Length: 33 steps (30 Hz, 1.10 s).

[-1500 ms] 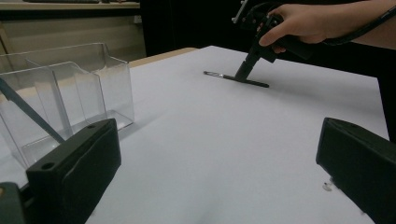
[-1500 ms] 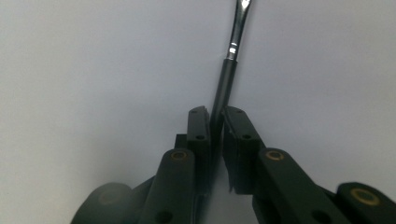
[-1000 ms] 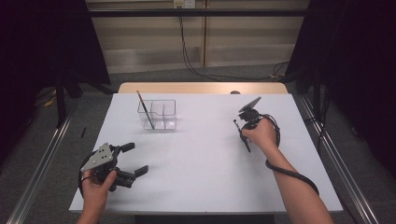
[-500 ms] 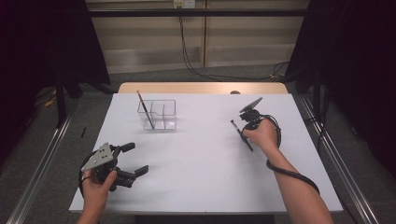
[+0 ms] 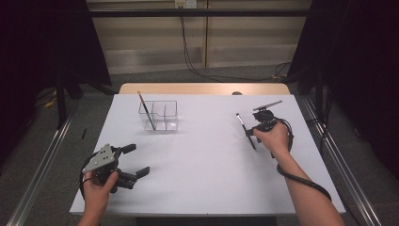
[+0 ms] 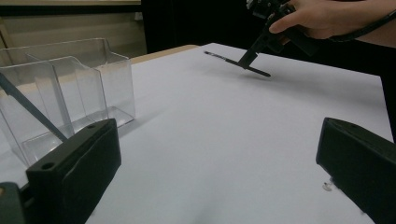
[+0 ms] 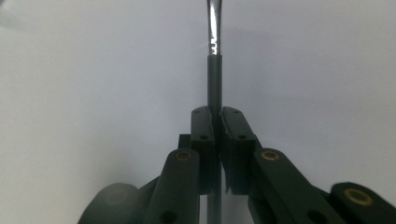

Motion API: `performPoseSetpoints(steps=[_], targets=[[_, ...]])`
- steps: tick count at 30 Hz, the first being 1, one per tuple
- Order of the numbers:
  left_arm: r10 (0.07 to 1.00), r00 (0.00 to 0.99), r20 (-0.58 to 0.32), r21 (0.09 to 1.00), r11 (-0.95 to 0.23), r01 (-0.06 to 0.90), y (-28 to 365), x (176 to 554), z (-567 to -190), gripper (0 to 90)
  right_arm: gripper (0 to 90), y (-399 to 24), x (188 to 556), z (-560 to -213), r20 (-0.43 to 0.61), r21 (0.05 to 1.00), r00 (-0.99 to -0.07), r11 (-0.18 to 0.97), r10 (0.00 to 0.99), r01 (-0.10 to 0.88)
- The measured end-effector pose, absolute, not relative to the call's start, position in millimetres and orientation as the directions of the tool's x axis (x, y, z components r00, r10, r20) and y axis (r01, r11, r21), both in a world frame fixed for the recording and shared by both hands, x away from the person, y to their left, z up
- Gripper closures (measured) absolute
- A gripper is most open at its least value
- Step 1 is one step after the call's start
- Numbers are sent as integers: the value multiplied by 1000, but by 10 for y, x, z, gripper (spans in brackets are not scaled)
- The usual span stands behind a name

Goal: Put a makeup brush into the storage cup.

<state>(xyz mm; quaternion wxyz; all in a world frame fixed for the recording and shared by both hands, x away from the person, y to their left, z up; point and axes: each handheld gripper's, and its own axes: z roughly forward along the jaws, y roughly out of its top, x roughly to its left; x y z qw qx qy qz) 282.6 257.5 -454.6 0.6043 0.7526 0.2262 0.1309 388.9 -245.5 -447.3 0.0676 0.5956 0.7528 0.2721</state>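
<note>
We pinch the brush (image 5: 245,130) in our right gripper (image 5: 258,128) above the right side of the white table (image 5: 207,188), while our left gripper (image 5: 134,160) rests spread near the front-left corner.

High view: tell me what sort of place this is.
Probably a lab recording bay, not a home: a bare white-topped table between dark curtains, metal floor rails either side, and cables hanging down the plain back wall.
</note>
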Motion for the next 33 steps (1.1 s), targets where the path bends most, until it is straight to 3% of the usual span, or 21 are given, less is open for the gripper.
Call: performPoseSetpoints(steps=[14,33], targets=[[503,861,-79,969,-165,185,2579,2820,-4540,0,848,-2597,3654,-4422,321,734,-369,17,872,679],[503,861,-79,968,-166,186,2577,2820,-4539,0,848,-2672,3400,-4466,346,836,-436,-62,831,545]])
